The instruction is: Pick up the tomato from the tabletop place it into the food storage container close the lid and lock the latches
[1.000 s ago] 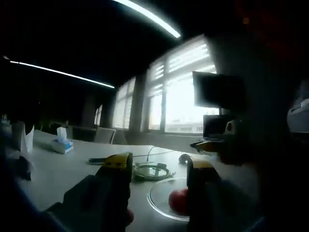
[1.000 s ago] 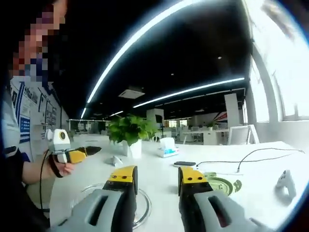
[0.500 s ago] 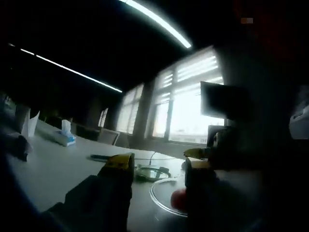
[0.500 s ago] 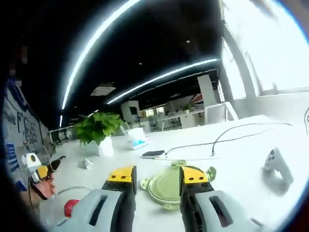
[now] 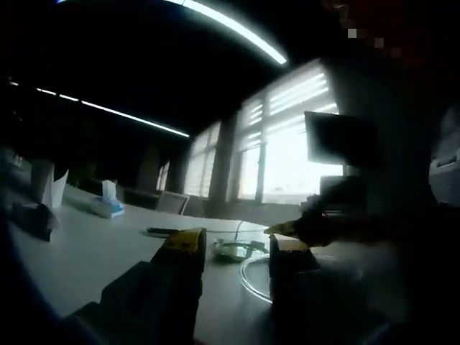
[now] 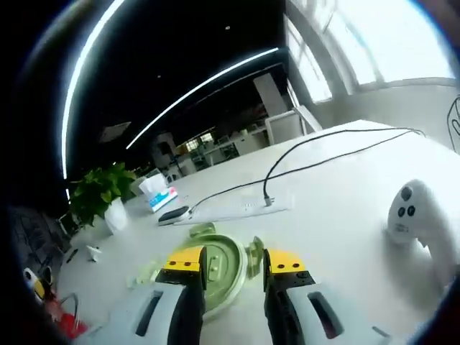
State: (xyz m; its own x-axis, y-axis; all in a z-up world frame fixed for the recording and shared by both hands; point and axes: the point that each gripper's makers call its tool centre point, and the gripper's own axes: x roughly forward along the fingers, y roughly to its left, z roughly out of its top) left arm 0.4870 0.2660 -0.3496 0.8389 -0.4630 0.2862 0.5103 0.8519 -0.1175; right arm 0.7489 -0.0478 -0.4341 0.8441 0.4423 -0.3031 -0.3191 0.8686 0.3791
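1. The right gripper [image 6: 230, 262] hangs low over the white tabletop [image 6: 338, 223], its yellow-tipped jaws parted with a clear gap and nothing between them.

2. Dead ahead of those jaws, just beyond the tips, lies the round green lid [image 6: 223, 269], flat on the table with latch tabs sticking out at its rim; being round, it offers no long axis to line up on.

3. The tomato [image 6: 66, 325] shows as a red patch at the lower left edge of the right gripper view, well apart from the lid and off to the left of the right jaws, beside the tip of the left gripper [image 6: 32, 282].

4. In the dim left gripper view, the left gripper [image 5: 233, 248] also holds its jaws apart and empty; the clear round container [image 5: 262, 277] sits just past them, partly hidden by the right-hand jaw. The tomato cannot be made out there.

5. By this showing the left gripper looks the nearer to tomato and container, the right the nearer to the lid.

6. Elsewhere on the table: a black cable [image 6: 323, 162], a white handheld controller [image 6: 420, 219], a tissue box [image 6: 162, 200] and a potted plant [image 6: 100, 198]; ceiling light strips and bright windows mark an open office.
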